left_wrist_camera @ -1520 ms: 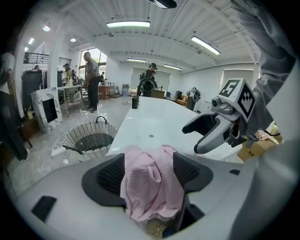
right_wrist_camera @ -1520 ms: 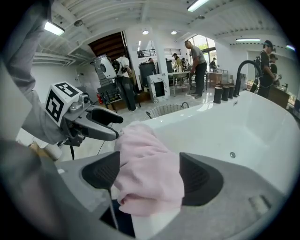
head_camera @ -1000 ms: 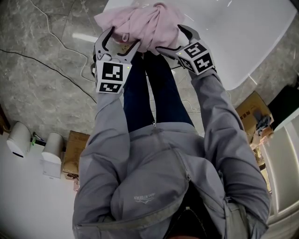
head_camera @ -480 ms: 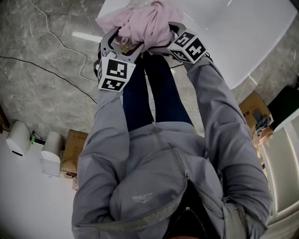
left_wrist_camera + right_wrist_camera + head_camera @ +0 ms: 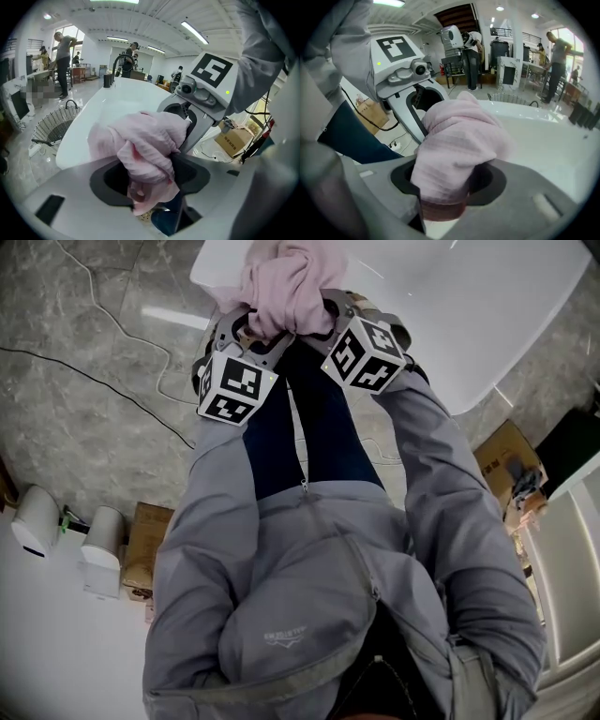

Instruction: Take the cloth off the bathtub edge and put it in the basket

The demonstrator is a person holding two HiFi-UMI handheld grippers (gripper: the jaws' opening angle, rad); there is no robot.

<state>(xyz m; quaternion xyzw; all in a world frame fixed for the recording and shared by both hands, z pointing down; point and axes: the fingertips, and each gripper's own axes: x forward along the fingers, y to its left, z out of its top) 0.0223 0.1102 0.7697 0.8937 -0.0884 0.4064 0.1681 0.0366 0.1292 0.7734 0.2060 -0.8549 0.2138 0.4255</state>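
Person in a grey jacket (image 5: 309,596) stands at the end of a white bathtub (image 5: 469,306), a two-jaw tool in each hand, both clamped on one bunched pink cloth (image 5: 291,282). The left tool (image 5: 255,326) and the right tool (image 5: 323,320) meet the bundle from opposite sides. Their marker cubes sit nearly side by side above the person's dark trousers (image 5: 309,427).

Both pairs of jaws have just been closing, and the cloth fills the gap in each. In the left gripper view the fabric (image 5: 145,140) is pinched between the jaws of the left tool (image 5: 150,173) and spills forward over the tub's near rim (image 5: 75,145), with the right tool (image 5: 197,101) just behind it. The right gripper view shows the same wad (image 5: 459,140) gripped by the right tool (image 5: 445,183). Whether the cloth touches the rim cannot be told.

A pale wire basket (image 5: 51,124) stands on the grey stone floor (image 5: 84,427) beside the tub, well apart from the cloth. It also shows beyond the tub (image 5: 543,136) in the right gripper view (image 5: 506,98). A black cable (image 5: 94,371) trails across the floor, and cardboard boxes (image 5: 150,540) sit near the person's feet.
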